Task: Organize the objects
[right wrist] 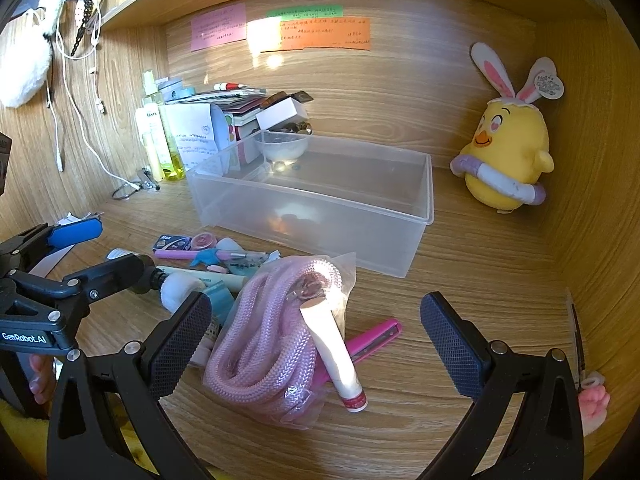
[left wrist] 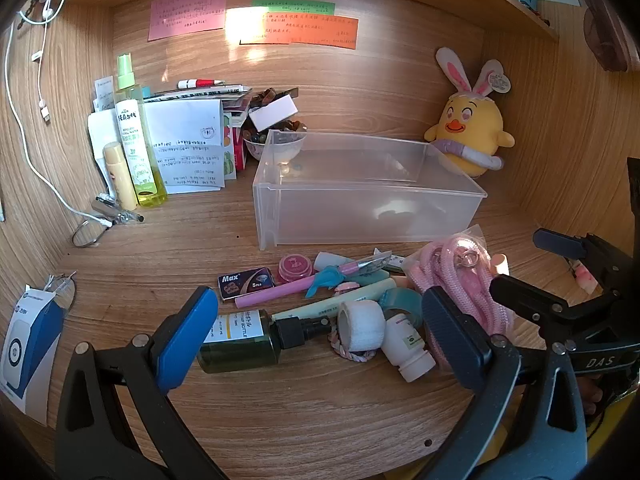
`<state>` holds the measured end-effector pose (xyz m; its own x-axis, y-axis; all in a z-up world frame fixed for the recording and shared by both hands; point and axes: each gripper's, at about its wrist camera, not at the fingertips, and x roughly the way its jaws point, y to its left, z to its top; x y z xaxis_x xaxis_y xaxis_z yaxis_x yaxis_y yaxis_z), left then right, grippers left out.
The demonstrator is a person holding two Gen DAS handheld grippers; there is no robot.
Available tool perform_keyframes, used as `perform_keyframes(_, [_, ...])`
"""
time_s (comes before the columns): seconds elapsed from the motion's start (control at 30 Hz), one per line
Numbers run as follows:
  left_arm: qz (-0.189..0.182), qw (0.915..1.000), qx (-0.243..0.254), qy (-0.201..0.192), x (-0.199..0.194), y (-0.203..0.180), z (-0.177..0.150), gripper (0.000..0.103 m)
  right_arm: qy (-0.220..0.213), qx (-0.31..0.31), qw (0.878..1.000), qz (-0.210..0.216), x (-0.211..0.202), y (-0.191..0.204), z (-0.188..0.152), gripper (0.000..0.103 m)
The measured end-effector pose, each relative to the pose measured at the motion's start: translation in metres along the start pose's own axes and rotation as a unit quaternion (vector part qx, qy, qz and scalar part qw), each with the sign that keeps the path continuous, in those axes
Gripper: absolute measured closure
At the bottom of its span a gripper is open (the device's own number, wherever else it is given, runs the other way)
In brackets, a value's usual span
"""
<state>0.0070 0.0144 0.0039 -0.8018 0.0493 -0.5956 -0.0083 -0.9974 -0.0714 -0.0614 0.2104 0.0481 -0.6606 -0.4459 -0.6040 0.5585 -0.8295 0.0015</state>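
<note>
While both claws gape wide, empty, right gripper (right wrist: 316, 344) sits nearer white tube (right wrist: 334, 354), long axis pointing away toward clear bin (right wrist: 430, 200).

Both wrist views angled down, sharing clear bin (left wrist: 368, 196)

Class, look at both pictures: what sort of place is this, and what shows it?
Probably a home or dorm study desk nook: wooden desk, coloured paper notes on the back panel, yellow plush chick with rabbit ears.
</note>
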Motion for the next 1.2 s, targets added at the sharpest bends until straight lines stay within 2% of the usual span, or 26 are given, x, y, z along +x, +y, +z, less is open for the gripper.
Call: perform_keyframes(1.2, [0.001,1.0,-0.002,0.006,-0.0004,0.0007,-0.0014,0.0,0.002,0.01,1.0,0.002,-0.0017,-0.0009,0.0005,0.0])
